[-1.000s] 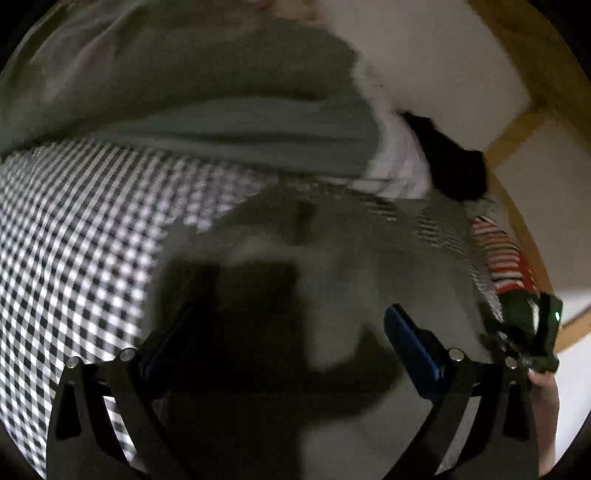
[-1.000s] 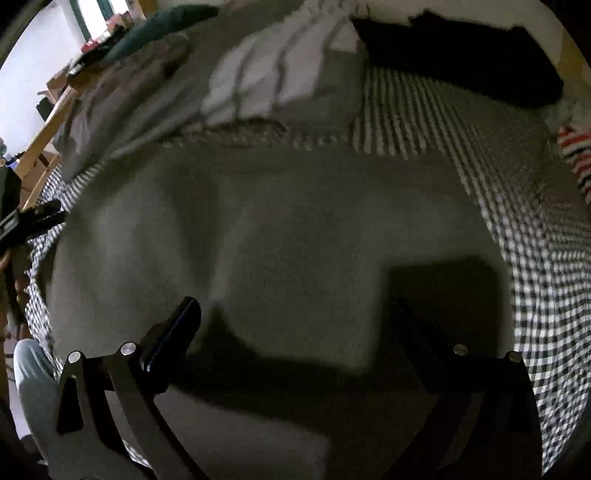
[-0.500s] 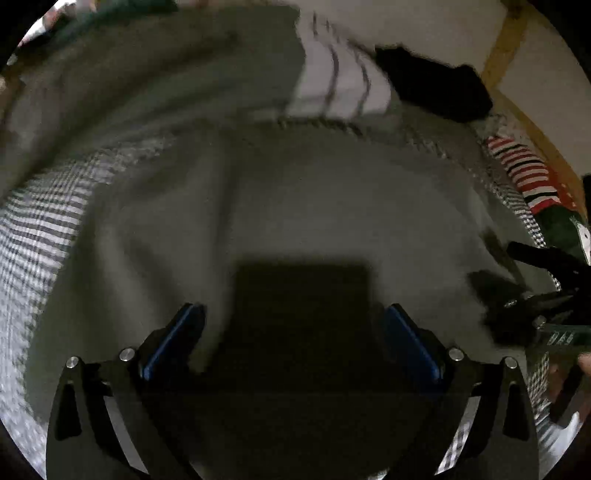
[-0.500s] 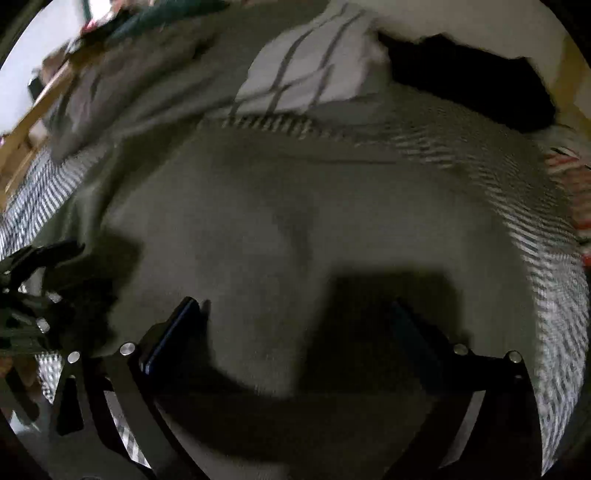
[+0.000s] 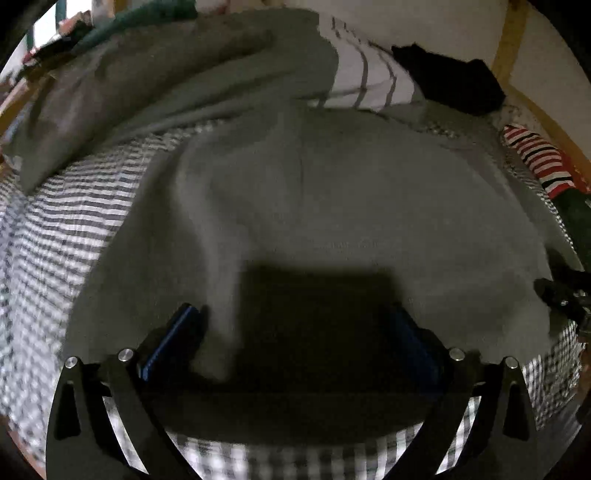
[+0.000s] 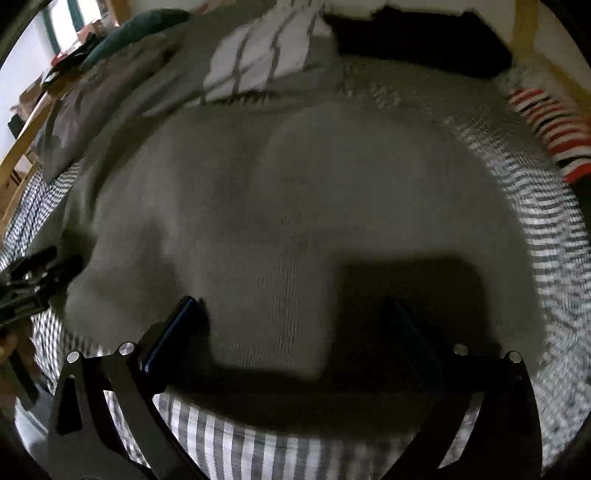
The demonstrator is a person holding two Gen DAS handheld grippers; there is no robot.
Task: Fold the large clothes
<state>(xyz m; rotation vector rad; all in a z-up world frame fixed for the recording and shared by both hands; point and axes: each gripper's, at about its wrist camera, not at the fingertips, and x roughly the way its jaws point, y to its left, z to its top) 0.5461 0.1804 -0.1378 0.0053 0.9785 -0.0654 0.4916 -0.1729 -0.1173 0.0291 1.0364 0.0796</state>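
Both tools were wide open with nothing gripped: left tool (image 5: 295, 332) and right tool (image 6: 295, 332) hovered low in frame over one grey sweater (image 5: 332, 206), spread mid-frame on the checked bed (image 5: 74, 229). One striped pillow (image 5: 365, 77) sat at top.

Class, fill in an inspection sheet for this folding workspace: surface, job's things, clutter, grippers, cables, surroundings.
Surface: checked sheet on a bed.
Job's things: grey sweater spread flat.
Clutter: grey blanket, striped cloth, black garment, red-striped garment.
Grippers: left gripper open over the sweater's near edge; right gripper open likewise. Neither holds cloth.
Cables: nothing seen.
Surroundings: wooden frame, white wall.
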